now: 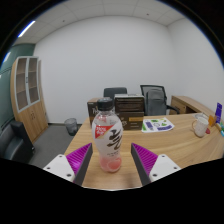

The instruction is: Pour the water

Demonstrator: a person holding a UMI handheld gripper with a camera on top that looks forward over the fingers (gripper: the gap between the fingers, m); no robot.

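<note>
A clear plastic bottle (pixel 107 140) with a white cap, a red and white label and pinkish liquid at its bottom stands upright on the wooden table (pixel 175 145). My gripper (pixel 110 160) is open, and the bottle stands between the two purple pads with a small gap at each side. The left finger (pixel 78 158) and the right finger (pixel 143 158) flank the bottle's lower part. A white cup (pixel 201 124) stands on the table beyond the fingers to the right.
A flat white box with coloured print (pixel 157 124) lies on the table behind the bottle. A black case (pixel 128 106) and office chairs (pixel 153 97) stand further back. A wooden cabinet (pixel 28 95) lines the left wall, with a bin (pixel 70 126) on the floor.
</note>
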